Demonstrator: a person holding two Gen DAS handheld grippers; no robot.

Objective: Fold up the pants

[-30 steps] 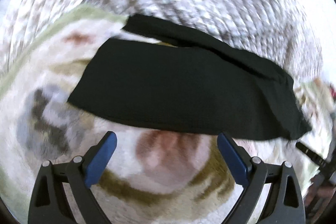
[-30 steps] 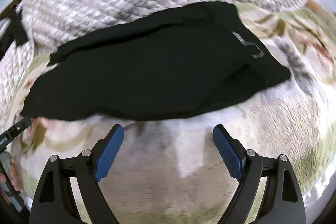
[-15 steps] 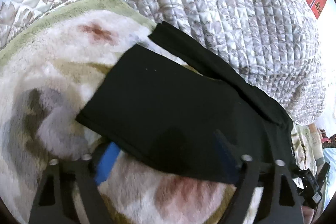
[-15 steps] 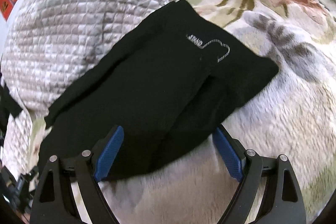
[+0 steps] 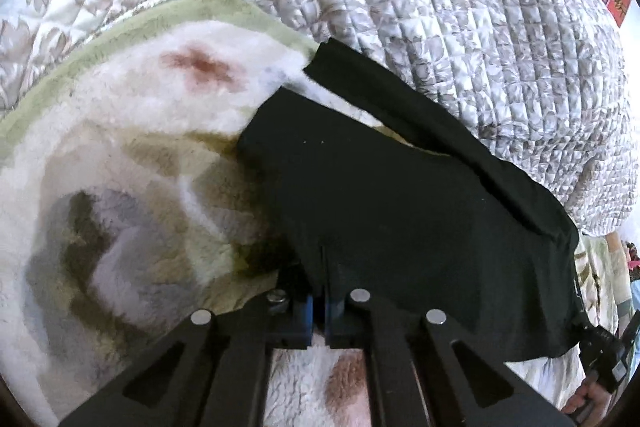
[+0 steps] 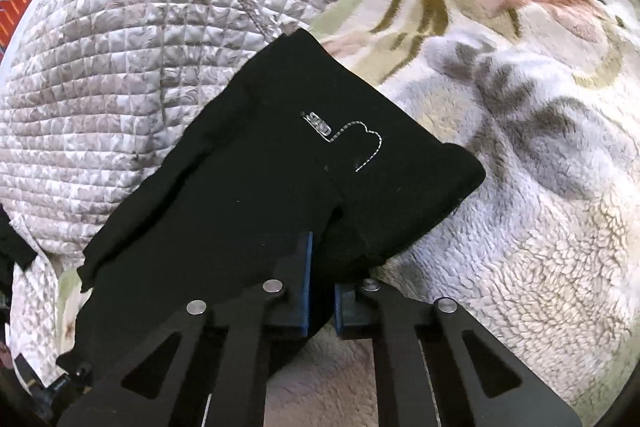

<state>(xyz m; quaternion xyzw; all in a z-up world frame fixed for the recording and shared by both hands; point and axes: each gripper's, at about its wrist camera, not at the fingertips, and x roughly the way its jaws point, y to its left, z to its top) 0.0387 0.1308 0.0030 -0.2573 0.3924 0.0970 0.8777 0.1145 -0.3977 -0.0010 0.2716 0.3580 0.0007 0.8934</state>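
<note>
Black cloth fills the middle of both views: one pair of pants, folded flat, lies on one fleece blanket with a flower print, and its far edge reaches one quilted bedspread heaped behind. Two grippers are at work. A second ago both stood with jaws wide, short of the near edge of the pants, with bare blanket between their blue pads. Half a second ago each had come forward so that the near edge lay between its fingers. Now both have just closed. The left gripper pinches the near edge of the pants close to the left end, its pads pressed together on a thin fold of cloth that puckers above them. The right gripper pinches the near edge toward the right end, with a bunch of black cloth squeezed in the narrow gap between its pads. In the right wrist view a small stitched logo shows on the pants beyond the fingers. At the right edge of the left wrist view part of the other gripper and a hand show.
</note>
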